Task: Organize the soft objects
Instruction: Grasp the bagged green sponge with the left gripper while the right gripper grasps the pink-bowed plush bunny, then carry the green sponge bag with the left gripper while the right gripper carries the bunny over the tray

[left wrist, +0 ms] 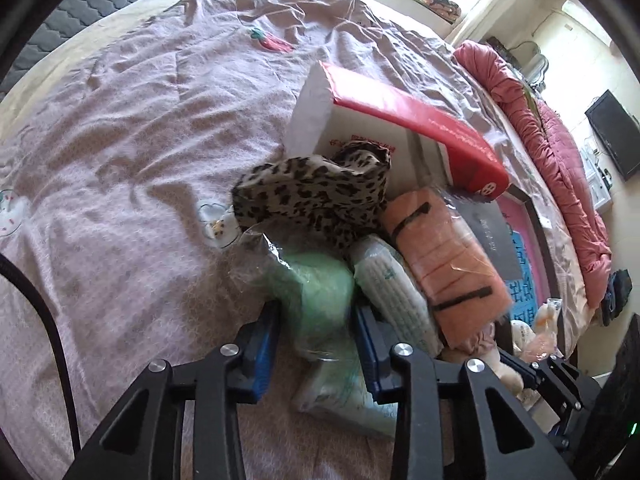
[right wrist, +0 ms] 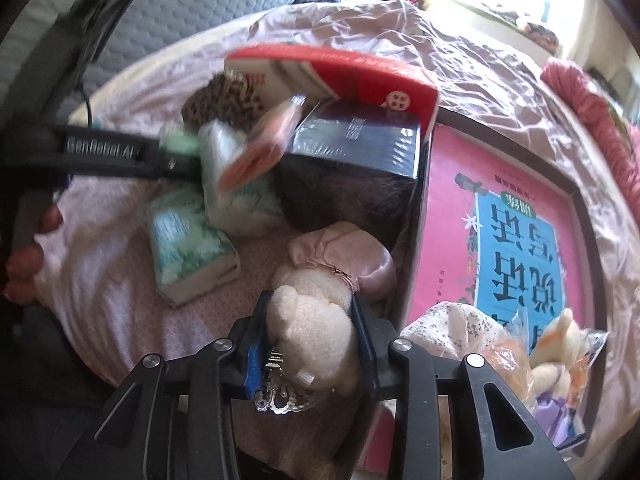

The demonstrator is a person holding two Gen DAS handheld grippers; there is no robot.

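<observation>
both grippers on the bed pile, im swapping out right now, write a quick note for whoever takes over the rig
Left gripper: shut on the green item in a clear bag, low on the bedspread.
Right gripper: shut on the cream plush toy, its keychain dangling below.
Pile beside the red and white box: leopard-print cloth, orange packet, white knit item, two tissue packs.
Pink tray already holds a few bagged soft toys at its near end.
Done: both grips made. Left: place both items, then clear the rest of the pile.
</observation>
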